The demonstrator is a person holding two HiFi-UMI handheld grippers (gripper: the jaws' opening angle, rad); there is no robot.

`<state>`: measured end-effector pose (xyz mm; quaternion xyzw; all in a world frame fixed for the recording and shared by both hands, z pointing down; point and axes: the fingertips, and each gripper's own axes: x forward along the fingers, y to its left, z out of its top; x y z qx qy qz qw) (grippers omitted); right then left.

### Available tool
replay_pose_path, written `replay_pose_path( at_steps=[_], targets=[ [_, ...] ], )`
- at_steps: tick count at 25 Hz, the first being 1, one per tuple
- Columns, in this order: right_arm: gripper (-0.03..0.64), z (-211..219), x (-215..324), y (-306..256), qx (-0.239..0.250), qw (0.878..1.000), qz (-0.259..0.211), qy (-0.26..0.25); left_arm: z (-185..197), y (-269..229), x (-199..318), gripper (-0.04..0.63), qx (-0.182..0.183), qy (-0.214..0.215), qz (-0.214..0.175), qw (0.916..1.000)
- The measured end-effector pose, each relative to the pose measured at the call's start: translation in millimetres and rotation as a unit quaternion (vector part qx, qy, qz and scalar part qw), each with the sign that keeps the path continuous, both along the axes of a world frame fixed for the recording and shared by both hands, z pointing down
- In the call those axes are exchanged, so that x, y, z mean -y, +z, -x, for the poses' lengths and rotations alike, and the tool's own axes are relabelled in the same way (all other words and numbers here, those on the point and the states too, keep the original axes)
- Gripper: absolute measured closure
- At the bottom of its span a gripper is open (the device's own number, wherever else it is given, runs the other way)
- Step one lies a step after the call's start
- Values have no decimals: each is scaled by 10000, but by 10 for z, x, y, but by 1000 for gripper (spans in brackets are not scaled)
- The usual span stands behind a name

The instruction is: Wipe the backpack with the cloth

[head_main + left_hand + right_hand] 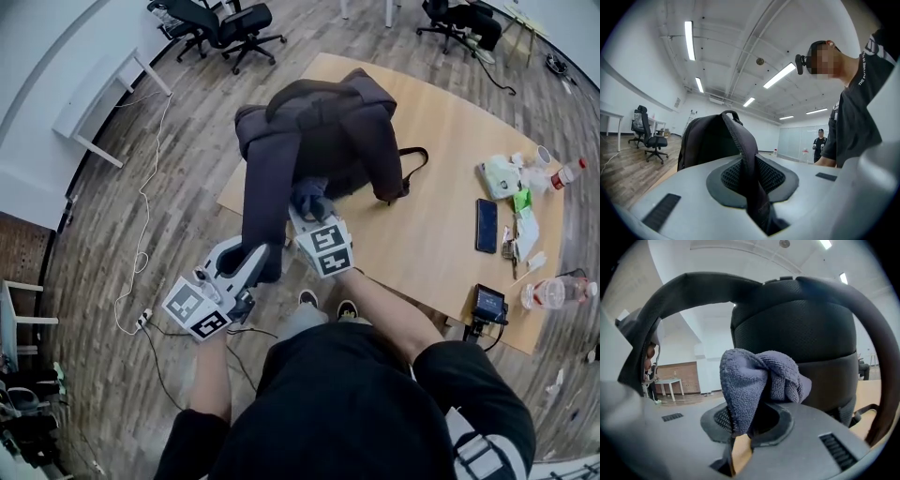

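The left tongs [754, 190] were pressed onto a black shoulder strap [743, 150] and pinched it tight. Just beside them, the right tongs [743, 437] pinched a bunched-up grey-blue cloth [757, 376]. The cloth sat right up by the padded back of the dark backpack [323, 127], with another strap arching over it. Whether the cloth touched the backpack could not be told.

The backpack stood upright at the near corner of the wooden worktop [422, 234], and nothing inside it showed. Further along the worktop lay a dark phone [487, 225], a clear plastic bottle [555, 292] on its side, a small white cup [543, 153] and a bottle with a red cap [569, 172]. What they held was too small to tell. Far off on the wood floor [112, 234] stood black office chairs [230, 23].
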<state>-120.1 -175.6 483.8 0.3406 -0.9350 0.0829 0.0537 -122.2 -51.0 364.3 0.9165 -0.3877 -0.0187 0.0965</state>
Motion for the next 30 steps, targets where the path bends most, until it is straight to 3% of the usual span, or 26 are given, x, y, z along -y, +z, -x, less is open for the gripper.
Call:
replay_pose_path(
  at_steps=[5,9,14,19,25,30],
  targets=[
    [558,535,-117,-122,187,9960,-99,-866,18,-72,-32,532,84,-23,-49,9999],
    [561,676,-117,-167,360,9948,85,-950,37,-103,-46,532,136,-47,-61,9999],
    [565,475,-162,-200,514,9934,91,-1026,75,-36,-29,532,115,-112,8,9999],
    [565,-81,-24,-163,723,9954,304,-557,77,78,45,532,-15,-169,131,9998],
    [566,-816,279,9,505,9977,381,255,25,251,143,532,-130,-291,272,9991],
    [566,-1346,630,70,381,9921,407,1120,-8,321,174,532,-226,-344,320,9986]
  ],
)
